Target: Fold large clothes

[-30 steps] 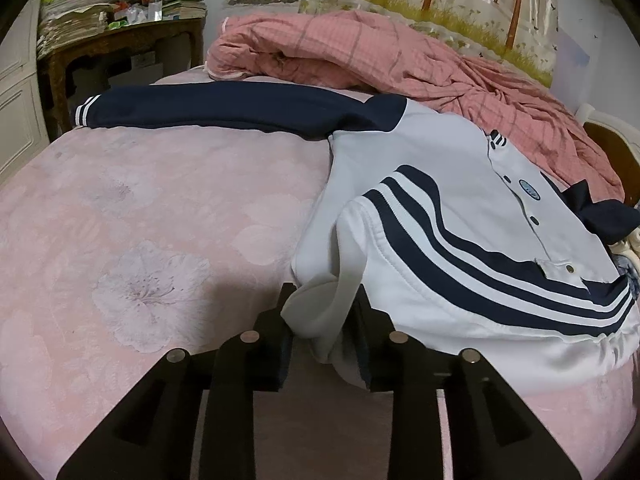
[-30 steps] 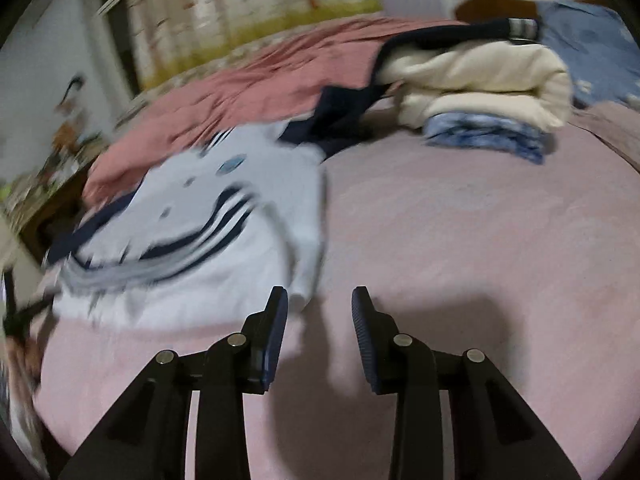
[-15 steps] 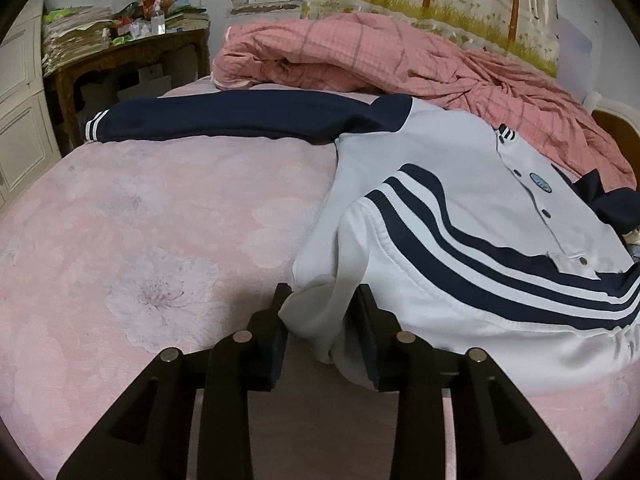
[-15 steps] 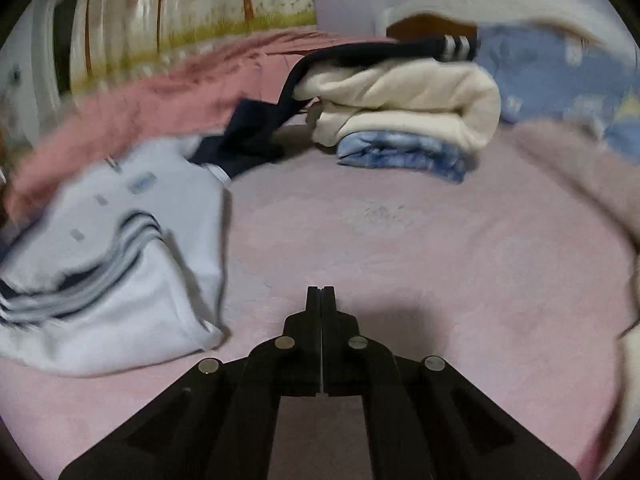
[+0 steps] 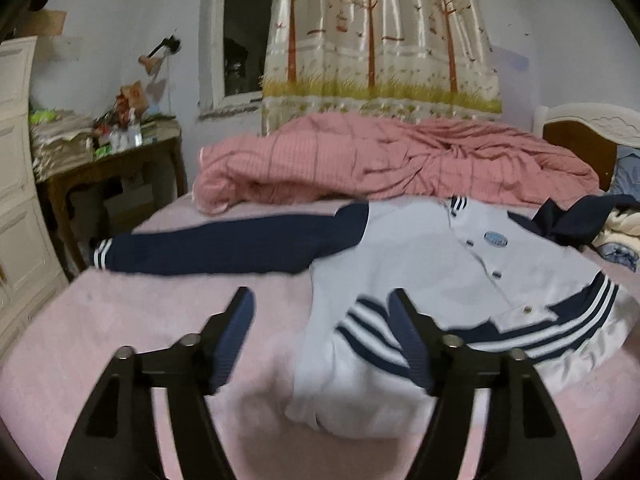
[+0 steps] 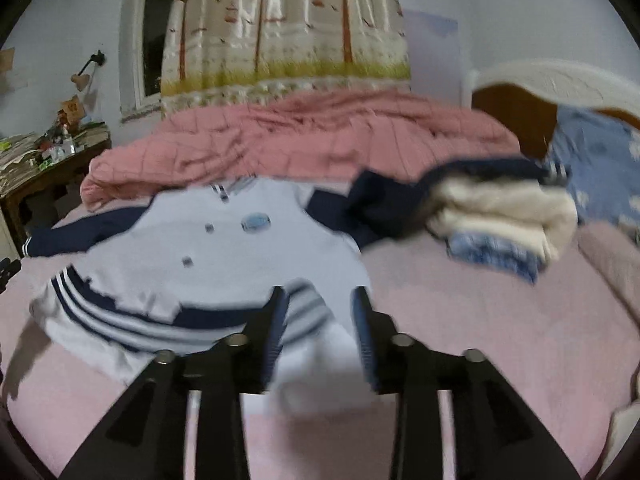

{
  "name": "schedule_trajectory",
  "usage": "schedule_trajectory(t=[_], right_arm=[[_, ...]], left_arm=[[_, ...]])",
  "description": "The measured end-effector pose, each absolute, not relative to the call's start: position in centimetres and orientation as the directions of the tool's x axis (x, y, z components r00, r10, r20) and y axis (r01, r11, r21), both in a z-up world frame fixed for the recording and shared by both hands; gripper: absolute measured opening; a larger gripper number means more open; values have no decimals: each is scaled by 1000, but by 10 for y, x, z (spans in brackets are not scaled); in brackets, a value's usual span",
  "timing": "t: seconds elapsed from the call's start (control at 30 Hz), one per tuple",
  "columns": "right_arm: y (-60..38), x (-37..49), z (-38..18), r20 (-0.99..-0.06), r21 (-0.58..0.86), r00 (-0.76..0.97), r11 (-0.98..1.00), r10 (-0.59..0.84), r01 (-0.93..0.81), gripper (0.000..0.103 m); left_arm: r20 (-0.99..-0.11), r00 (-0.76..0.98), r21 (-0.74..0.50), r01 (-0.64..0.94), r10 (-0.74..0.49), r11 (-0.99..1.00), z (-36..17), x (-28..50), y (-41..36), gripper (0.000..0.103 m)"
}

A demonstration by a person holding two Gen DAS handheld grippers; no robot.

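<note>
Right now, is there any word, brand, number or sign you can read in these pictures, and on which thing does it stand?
None can be read.
Jacket badge: lettering too blurred.
Box on the side table: dark marks, too small to read.

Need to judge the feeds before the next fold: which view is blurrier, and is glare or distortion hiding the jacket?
Right wrist view: motion-smeared, the jacket stripes and folded pile soft-edged. Left wrist view: sharper, with the badge distinct, though the hem near the left gripper smears. Both: dim room light, fisheye bending with dark corners, sheen only on the curtain; no glare on the jacket.
</note>
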State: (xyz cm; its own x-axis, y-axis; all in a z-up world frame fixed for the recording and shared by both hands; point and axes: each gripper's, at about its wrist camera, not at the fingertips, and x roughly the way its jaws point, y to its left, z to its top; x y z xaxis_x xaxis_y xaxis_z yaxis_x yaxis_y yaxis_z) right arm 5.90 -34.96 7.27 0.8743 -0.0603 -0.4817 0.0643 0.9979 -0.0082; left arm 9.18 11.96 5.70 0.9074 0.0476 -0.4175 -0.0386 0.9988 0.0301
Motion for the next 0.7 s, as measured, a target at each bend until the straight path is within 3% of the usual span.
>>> schedule_trajectory(t=[0.03,0.1,0.13,0.17,0.2,0.37,0.47,0.57,0.7], right_arm=[[-340,68,83,-459,-25,885,996,-84,81,61],[-324,84,101,-424,-25,900,994,-104,103,72],[-319,91,107,-414,-15,904,994,-105,108,79],[-310,103,115,-402,7,910,993,-103,115,92],[-303,114,120,-395,23,913,993,-98,117,96],[-260,172,135,-393,57,916,992,-78,109,103],[-231,210,145,-369,10,923,992,-112,124,103],[-199,243,171,-299,-46,939,985,-170,163,103],[-169,267,201,-271,32,957,992,-108,121,103]], left_arm=[[-405,914,21,-30,36,999,67,94,121,91],[-382,924,-17,8,-14,1000,87,104,124,100],[-366,930,-29,19,-29,999,96,109,126,103],[-340,940,-33,24,-34,999,105,117,127,103],[-319,947,-33,21,-31,999,113,125,129,103],[-318,943,-120,67,-103,990,135,188,140,103],[-325,942,-97,57,-86,994,148,226,147,103],[-214,975,-149,31,-62,988,170,240,170,103],[-194,978,-192,42,-79,981,183,259,193,103]])
